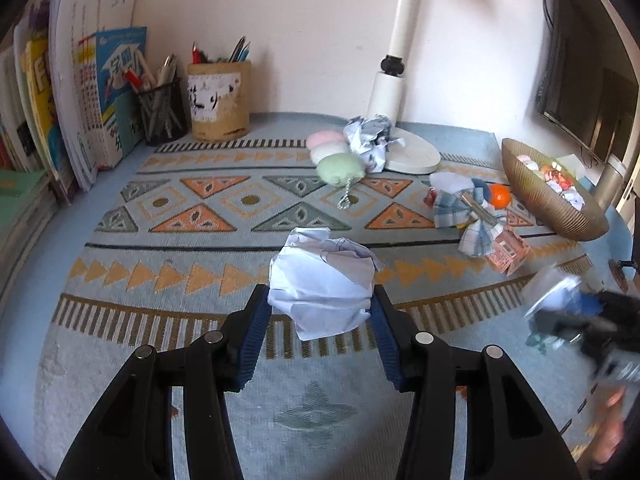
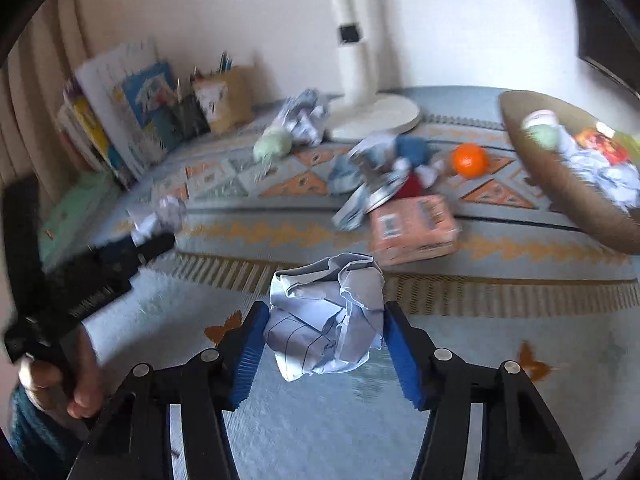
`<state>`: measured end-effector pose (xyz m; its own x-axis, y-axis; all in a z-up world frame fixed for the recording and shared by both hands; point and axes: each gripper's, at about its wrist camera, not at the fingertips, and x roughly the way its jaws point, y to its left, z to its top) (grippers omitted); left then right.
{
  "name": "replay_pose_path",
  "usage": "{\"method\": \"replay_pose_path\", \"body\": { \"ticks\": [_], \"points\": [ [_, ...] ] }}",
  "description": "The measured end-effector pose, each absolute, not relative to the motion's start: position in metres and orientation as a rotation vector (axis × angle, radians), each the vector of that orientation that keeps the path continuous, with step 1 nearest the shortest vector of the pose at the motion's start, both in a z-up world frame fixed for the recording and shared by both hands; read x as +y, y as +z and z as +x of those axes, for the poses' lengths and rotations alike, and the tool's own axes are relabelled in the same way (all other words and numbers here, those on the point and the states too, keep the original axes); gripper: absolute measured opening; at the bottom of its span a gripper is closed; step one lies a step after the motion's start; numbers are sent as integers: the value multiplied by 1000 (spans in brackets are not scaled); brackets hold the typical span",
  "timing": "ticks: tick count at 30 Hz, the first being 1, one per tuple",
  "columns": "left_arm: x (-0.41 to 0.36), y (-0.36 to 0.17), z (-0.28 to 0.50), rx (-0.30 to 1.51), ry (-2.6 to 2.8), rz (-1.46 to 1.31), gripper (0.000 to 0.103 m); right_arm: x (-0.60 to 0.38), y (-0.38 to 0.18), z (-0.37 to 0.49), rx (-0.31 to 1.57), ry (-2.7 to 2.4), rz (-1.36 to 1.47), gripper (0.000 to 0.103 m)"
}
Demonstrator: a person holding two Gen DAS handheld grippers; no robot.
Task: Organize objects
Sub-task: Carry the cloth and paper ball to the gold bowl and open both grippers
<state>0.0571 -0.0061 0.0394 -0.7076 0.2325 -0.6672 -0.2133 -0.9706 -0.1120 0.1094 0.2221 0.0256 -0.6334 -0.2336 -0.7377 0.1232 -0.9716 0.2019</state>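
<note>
Mid-tidy: each hand-held gripper, left and right, pinches a crumpled paper ball, while the part-filled wooden bowl at two o'clock awaits scattered clutter

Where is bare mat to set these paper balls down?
Free: the mat's near strip before both grippers, and its patterned left-center between the pen cups and the plush. Crowded: around the lamp base, plaid cloth, pink box and bowl.
</note>
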Motion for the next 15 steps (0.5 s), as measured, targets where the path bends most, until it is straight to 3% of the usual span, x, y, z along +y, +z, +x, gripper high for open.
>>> {"method": "replay_pose_path", "body": {
  "ticks": [8, 15],
  "points": [
    [93, 106, 31, -117, 2472, -890, 47, 347, 102, 114, -226, -3033, 1032, 57],
    [236, 116, -26, -66, 2274, -880, 47, 455, 110, 44, -404, -3090, 1150, 58]
  ]
}}
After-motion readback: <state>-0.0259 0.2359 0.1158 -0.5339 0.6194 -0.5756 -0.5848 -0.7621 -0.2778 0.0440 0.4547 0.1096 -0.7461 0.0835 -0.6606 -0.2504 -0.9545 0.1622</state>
